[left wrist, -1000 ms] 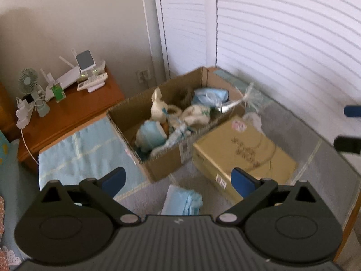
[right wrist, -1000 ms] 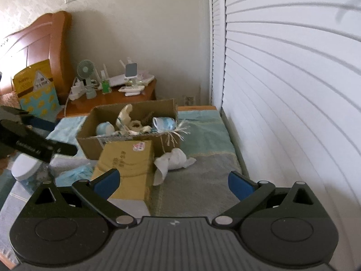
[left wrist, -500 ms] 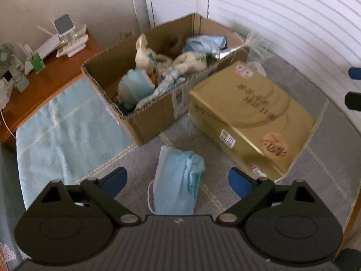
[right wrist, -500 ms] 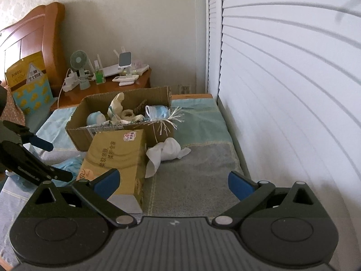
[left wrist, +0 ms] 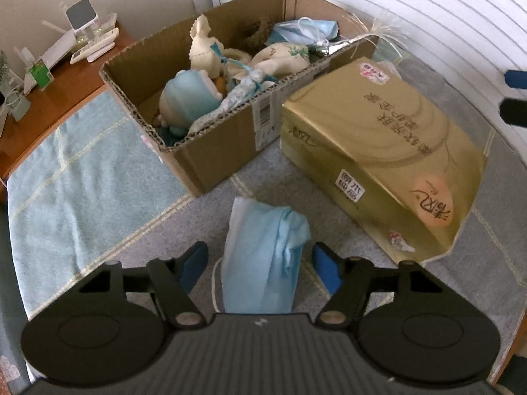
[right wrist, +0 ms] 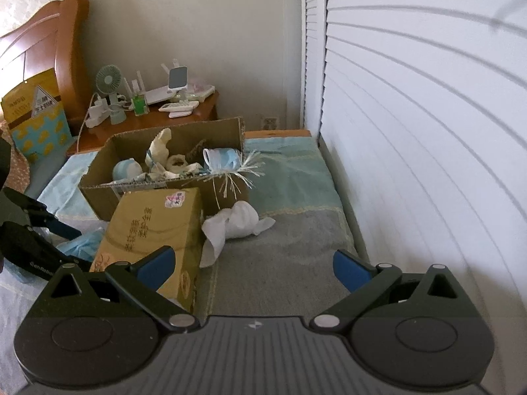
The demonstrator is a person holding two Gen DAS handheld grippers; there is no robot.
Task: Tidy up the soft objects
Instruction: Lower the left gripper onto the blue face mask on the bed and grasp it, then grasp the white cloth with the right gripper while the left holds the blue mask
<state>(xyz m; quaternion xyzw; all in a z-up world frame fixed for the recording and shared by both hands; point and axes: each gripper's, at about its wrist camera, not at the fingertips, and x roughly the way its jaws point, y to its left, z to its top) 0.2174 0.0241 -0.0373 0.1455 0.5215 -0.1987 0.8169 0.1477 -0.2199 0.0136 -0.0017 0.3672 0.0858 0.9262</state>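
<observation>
A stack of light blue face masks [left wrist: 263, 256] lies on the grey bedspread just in front of an open cardboard box [left wrist: 227, 138]. My left gripper [left wrist: 260, 266] is open, its blue pads either side of the masks and not touching them. The box holds soft toys, a blue plush [left wrist: 187, 98] and more masks [left wrist: 303, 29]; it also shows in the right wrist view [right wrist: 98, 187]. My right gripper [right wrist: 253, 263] is open and empty above the bedspread. A white crumpled cloth [right wrist: 237, 223] lies ahead of it, beside a gold tissue pack [right wrist: 151, 227].
The gold tissue pack [left wrist: 382, 151] lies right of the box. A wooden nightstand [right wrist: 158, 121] with a fan and gadgets stands behind the box. White slatted doors [right wrist: 411, 131] run along the right. A headboard [right wrist: 66, 49] is at far left.
My left gripper has dropped down and forward over the blue masks and its jaws have narrowed around them. My right gripper has shifted slightly closer to the bed.
</observation>
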